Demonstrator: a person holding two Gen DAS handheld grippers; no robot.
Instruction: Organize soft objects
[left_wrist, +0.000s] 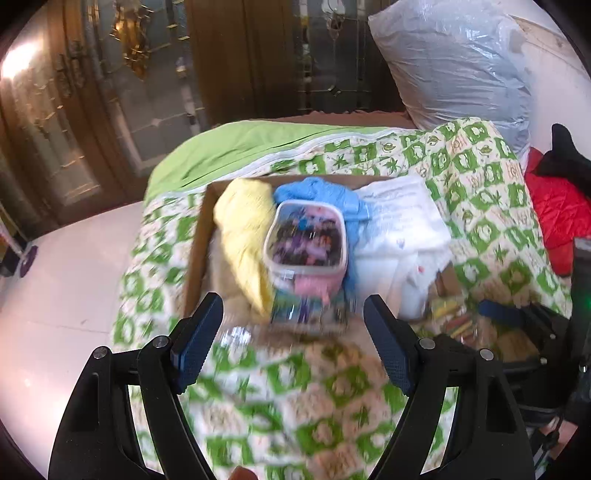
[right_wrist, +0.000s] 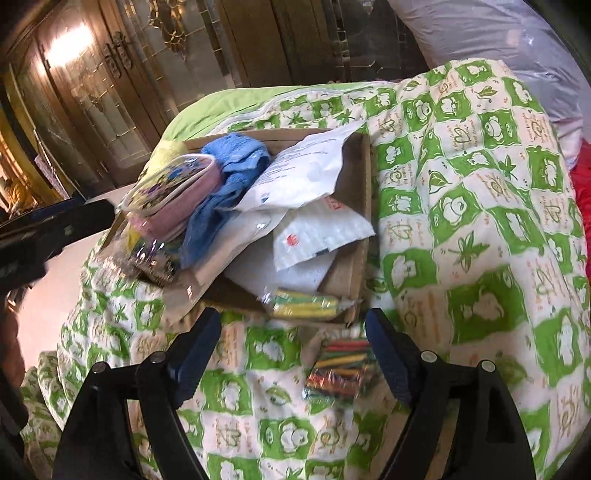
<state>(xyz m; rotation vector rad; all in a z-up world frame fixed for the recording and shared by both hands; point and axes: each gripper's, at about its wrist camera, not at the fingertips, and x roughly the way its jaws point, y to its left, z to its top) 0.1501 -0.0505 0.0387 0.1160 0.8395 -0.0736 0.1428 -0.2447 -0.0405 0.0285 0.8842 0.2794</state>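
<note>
Cardboard box: one blue cloth, one yellow cloth, perhaps three white packets. Both grippers spread, empty.

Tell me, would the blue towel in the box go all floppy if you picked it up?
Probably yes. The blue towel lies crumpled and drapes over the things beneath it, so it would likely sag from a pinch. It looks like light terry cloth, unlikely to slip. Lifting it might nudge the clear pouch resting against it.

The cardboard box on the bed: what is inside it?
Inside the cardboard box: a yellow cloth, a blue towel, a clear pouch, white plastic packets and a green-yellow pack. They cover the box bottom.
</note>
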